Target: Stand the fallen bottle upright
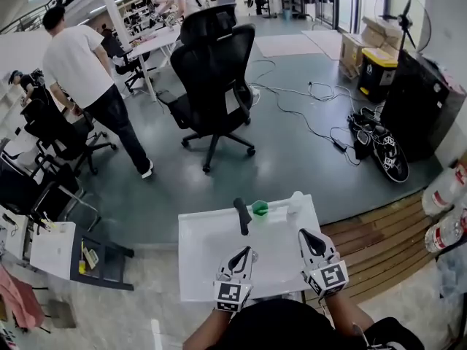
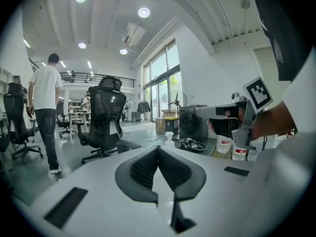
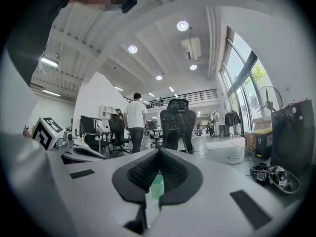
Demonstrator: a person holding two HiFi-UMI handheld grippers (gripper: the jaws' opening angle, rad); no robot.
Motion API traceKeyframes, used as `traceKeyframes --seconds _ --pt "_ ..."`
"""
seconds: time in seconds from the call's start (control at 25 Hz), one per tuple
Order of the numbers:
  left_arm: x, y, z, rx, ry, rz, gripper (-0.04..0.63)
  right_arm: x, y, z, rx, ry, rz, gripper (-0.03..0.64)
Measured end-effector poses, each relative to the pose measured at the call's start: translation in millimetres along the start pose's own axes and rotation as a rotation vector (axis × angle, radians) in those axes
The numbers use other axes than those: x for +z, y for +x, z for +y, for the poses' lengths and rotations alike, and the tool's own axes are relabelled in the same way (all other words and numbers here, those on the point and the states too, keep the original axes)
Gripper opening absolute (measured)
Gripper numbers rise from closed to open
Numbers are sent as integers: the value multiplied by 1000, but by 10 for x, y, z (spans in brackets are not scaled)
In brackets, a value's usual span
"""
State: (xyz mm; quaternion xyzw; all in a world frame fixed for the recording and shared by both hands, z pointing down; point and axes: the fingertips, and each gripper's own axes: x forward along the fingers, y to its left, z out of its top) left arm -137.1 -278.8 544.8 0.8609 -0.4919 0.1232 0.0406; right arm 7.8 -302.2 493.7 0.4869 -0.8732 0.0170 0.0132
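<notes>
Over the near half of the white table (image 1: 204, 261), the left gripper (image 1: 246, 252) and right gripper (image 1: 305, 235) hover with jaws closed and empty. At the table's far edge, the bottle (image 1: 295, 203) stands upright beside a green object (image 1: 260, 208), so the task appears complete.

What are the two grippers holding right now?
Nothing. The left gripper and the right gripper are both shut, with nothing between their fingers. The green thing seen past the right one stands farther off on the table.

Right claw (image 3: 158, 157) closed, green object (image 3: 157, 186) behind it
</notes>
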Motion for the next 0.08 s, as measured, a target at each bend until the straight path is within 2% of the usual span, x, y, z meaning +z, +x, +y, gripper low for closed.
traceKeyframes --seconds 0.08 --pt "24 -13 13 -3 4 -3 17 19 27 26 5 -15 -1 11"
